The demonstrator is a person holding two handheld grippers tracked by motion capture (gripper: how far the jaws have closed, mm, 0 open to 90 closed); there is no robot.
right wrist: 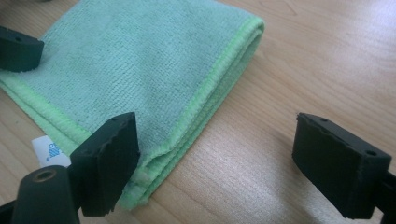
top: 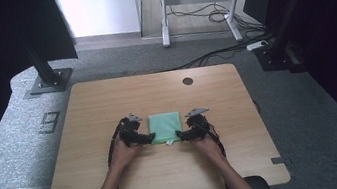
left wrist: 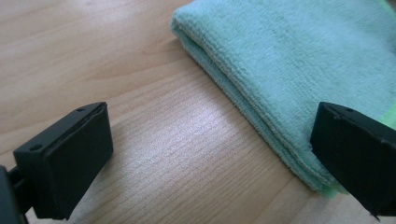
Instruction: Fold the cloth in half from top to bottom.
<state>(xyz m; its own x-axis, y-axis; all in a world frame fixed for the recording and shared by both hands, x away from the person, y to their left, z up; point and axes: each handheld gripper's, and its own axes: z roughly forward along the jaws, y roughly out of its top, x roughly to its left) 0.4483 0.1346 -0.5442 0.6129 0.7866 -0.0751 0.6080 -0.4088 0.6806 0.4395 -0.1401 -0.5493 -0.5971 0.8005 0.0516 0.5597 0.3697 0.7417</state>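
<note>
Folded green cloth (top: 165,127) at frame centre, left gripper (top: 149,138) and right gripper (top: 180,135) flanking its near corners, jaws wide, holding nothing, seemingly poised to pinch.

Bare table (top: 107,103) all round folded towel (top: 165,127); nothing blocks approach.

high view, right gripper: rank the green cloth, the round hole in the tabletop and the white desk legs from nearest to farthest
From the right gripper:
1. green cloth, folded, right at its jaws, toward the table's middle.
2. round hole, farther up the tabletop near the far edge.
3. white desk legs, on the floor beyond the table.
</note>
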